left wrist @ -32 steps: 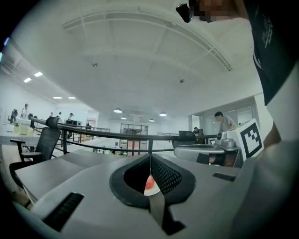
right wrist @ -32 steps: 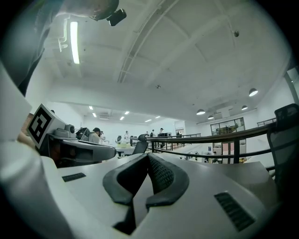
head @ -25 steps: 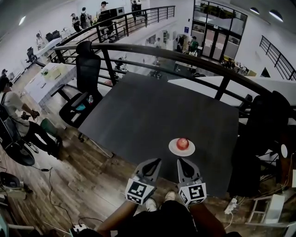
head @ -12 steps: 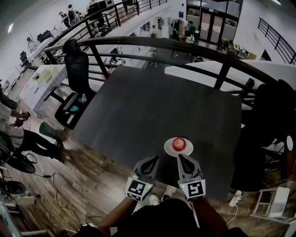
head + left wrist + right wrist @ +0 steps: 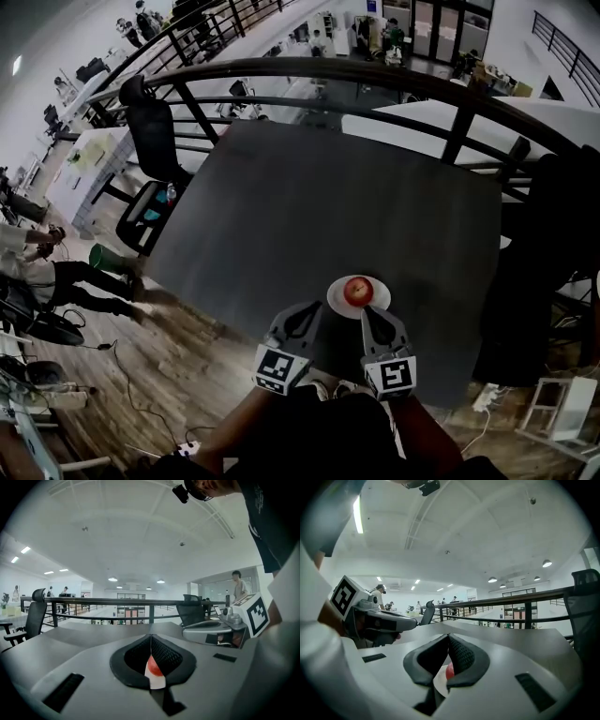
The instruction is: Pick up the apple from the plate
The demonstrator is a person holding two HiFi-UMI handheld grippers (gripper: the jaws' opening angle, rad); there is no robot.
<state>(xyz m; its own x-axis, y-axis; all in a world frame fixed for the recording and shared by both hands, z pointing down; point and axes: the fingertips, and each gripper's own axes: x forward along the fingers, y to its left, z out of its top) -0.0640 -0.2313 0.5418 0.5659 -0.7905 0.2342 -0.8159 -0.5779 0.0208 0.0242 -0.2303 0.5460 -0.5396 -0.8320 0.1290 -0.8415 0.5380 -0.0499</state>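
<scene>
The dark grey counter has a broad, matte, roughly square top and stands on a wood-plank floor. Only one thing lies directly on it: a small white plate, near the edge closest to the person and right of that edge's middle.

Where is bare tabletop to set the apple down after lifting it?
Bare table runs from the plate back to the railing and left to the office chair side; a narrower strip lies right of the plate. Crowded only at the near edge: left gripper and right gripper close before the apple.
</scene>
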